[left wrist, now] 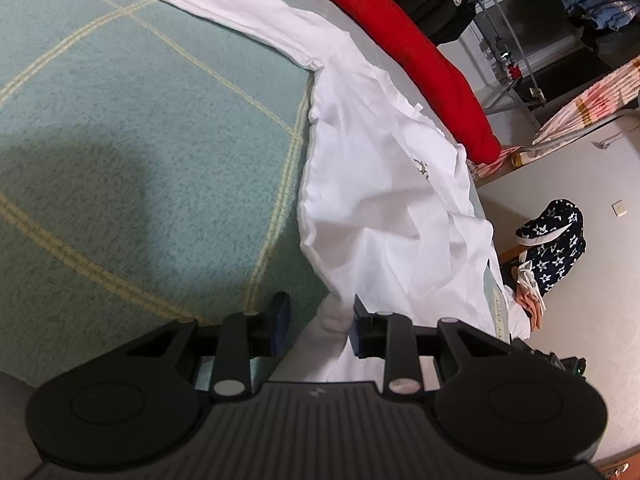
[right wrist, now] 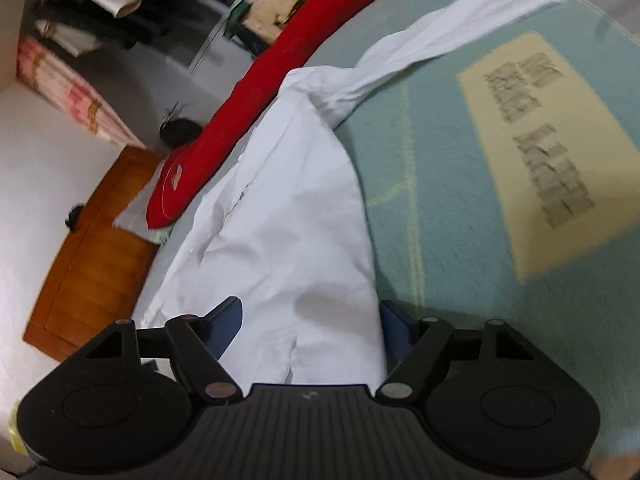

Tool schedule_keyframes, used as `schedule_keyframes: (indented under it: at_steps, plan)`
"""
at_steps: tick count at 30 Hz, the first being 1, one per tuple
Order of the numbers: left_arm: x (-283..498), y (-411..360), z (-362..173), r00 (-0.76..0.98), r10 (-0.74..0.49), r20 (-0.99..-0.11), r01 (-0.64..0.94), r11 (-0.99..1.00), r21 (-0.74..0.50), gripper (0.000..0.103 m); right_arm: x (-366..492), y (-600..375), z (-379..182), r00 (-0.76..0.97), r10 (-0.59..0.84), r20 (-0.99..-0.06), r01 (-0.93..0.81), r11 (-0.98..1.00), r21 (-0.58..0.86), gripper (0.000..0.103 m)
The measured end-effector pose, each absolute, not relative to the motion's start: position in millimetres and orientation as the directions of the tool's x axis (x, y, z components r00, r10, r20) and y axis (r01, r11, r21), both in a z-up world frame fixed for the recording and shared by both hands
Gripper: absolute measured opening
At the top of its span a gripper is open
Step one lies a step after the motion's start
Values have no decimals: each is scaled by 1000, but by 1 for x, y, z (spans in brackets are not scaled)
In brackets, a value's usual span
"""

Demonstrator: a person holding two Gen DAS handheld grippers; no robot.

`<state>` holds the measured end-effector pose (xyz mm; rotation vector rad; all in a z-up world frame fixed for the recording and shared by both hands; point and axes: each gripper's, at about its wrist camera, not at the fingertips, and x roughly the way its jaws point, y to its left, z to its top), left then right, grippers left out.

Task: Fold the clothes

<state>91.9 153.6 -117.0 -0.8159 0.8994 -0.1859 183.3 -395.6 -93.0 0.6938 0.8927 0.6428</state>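
Writing: we see dark block lettering on a cream panel (right wrist: 536, 152) of the teal blanket (right wrist: 460, 208), right of frame, too blurred to read; a small grey mark on the white shirt (left wrist: 384, 200) is also illegible.
Left gripper (left wrist: 320, 320): we see the fingers partly apart, a fold of shirt hem between them, pads not pressing.
Right gripper (right wrist: 310, 324): we see fingers wide apart, straddling white cloth.
Shirt: we see it along the bed edge beside the red pillow (left wrist: 420, 52), long axis bottom centre to top, sleeve trailing to the upper left.
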Motion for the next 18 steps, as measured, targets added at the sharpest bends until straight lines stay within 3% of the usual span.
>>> schedule_keyframes:
  at_steps: [2,4,5,8,18]
  plan:
    - [93,151,-115,627,-459,-629,-177,703,-689,32,193,-387,-93,470,747,-471,-226,617,754,71]
    - [91,148,-113,630,-450,-634,-168,717,-676,28,195,-379,-92,457,736,-499,-229,640,734,41]
    - [90,147,-113,631,-440,-639,-169,726,-667,24,194,-377,-93,454,724,-519,-217,655,724,15]
    - [87,146,-107,631,-420,-652,-177,741,-648,9,184,-379,-97,474,707,-526,-184,663,726,14]
    - [70,154,-68,671,-406,-621,-121,766,-632,5,140,-388,-50,501,728,-467,-260,642,721,12]
